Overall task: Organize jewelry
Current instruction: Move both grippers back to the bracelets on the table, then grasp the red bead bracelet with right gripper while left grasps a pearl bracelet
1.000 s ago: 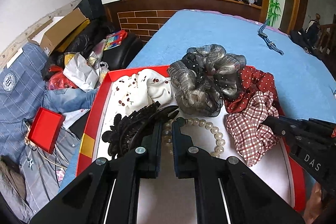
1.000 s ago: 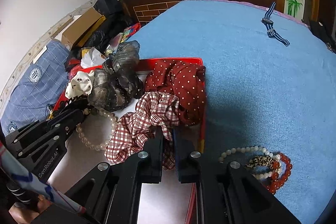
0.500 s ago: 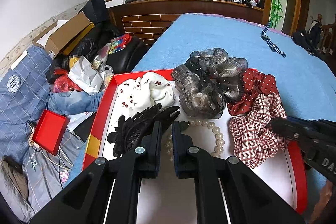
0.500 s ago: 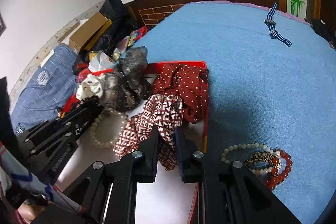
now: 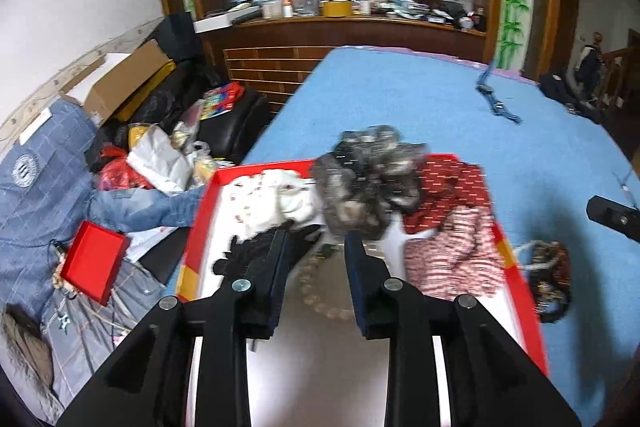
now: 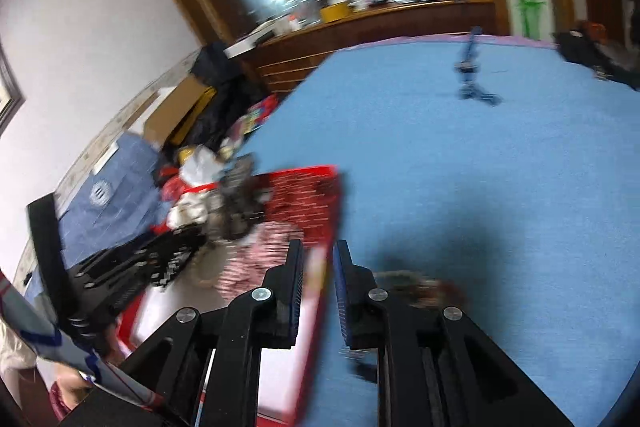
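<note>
Pearl bracelet (image 5: 320, 287) now loose below opening left claw (image 5: 314, 247).

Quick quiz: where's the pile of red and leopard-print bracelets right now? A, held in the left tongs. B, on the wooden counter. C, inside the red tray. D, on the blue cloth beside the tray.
D: the bracelets lie on the blue cloth, just outside the red tray rim.
</note>
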`<state>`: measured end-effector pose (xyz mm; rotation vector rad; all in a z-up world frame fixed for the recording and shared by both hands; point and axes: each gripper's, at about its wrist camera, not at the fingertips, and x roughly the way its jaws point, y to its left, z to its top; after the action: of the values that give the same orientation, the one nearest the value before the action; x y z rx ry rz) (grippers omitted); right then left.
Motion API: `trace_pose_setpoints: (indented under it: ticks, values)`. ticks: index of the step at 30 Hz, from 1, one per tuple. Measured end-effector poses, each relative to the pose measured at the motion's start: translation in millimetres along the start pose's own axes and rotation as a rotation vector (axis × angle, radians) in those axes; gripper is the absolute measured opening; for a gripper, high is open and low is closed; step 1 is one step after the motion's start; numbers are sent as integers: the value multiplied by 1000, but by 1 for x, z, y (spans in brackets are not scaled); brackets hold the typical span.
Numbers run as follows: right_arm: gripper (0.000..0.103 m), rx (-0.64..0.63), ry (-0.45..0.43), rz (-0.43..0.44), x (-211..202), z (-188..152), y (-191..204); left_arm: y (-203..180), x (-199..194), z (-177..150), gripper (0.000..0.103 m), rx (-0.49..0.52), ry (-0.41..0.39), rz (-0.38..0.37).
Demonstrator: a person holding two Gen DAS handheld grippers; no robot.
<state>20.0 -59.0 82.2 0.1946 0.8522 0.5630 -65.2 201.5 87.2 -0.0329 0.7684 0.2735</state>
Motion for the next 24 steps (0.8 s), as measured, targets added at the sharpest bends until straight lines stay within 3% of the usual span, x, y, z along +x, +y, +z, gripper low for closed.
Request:
trace_pose_setpoints:
  ticks: [3,8,16,23,24]
  values:
    - [16,59,28,-63,-6,0,-35,-17,-4,1,27,29,19,-75]
    - [16,119,117,-92,4,-8,-63,-48,-4,-1,27,63,81,-216]
    - [16,65,221,-161,42,-13,-59,-75,-6,-6,27,118,103,-249]
    - [16,-143,226,-299,62,-18,-34,-88,-2,-1,27,156,132,-286]
    - [10,-166,222,-320,63,-19,-32,-91,-2,0,27,163,139,-299]
